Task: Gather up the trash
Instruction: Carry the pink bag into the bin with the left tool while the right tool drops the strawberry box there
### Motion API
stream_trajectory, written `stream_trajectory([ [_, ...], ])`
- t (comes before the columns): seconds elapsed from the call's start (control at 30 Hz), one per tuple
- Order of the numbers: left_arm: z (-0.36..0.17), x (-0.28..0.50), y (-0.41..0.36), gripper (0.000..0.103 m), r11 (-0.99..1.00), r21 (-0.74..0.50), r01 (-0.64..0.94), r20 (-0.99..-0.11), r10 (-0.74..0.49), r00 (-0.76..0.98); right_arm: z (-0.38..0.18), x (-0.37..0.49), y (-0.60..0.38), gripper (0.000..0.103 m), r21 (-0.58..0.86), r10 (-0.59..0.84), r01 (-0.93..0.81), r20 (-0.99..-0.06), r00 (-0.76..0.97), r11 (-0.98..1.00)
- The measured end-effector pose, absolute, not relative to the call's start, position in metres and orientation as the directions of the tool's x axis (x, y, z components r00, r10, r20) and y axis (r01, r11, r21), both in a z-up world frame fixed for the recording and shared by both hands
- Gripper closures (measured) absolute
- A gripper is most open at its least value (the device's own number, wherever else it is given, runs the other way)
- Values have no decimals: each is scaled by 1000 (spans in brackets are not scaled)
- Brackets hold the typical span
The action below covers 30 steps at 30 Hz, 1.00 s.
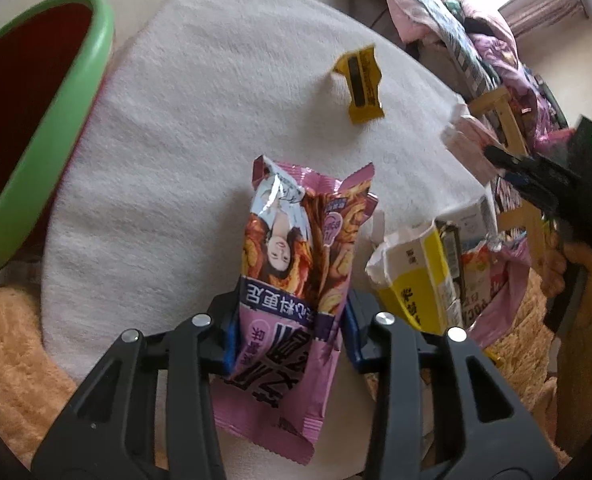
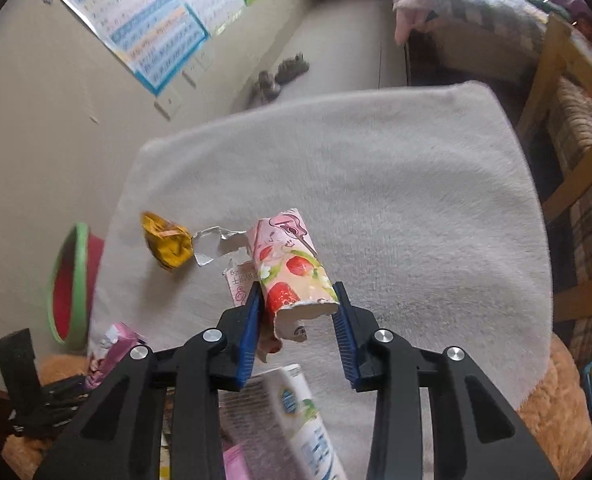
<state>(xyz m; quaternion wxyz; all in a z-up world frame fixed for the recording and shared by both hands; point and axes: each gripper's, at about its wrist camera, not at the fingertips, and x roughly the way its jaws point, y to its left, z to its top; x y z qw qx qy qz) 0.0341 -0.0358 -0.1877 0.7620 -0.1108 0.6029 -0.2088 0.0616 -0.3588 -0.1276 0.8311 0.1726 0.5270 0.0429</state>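
Wrapper, pink snack type [image 1: 292,280], judged light, crinkly, slippery; mid-body hold suits. Left gripper [image 1: 290,330] narrowed on it, pads pressed both sides, top poking past fingertips. Strawberry carton [image 2: 294,270], torn, judged light, crushable; clamped between pads of right gripper [image 2: 298,316], narrow. Green-rimmed bin [image 1: 56,128] far left of left fingers.

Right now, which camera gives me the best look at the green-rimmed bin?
The left wrist view: the green-rimmed bin fills the upper left, close, its rim and dark red inside clear, though the frame edge cuts it. The right wrist view shows that bin whole but small and far off at the left, beyond the white towel.
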Motion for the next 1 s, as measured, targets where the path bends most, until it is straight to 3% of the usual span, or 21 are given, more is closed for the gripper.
stream_trajectory([
  [0.53, -112, 36, -4, 68, 919, -358, 165, -812, -394, 431, -61, 37, -279, 69, 364, 340, -63, -775, 533, 929],
  [1.0, -98, 36, 26, 68, 930, -354, 99, -790, -354, 501, -64, 36, -212, 69, 380, 425, -192, -778, 463, 905],
])
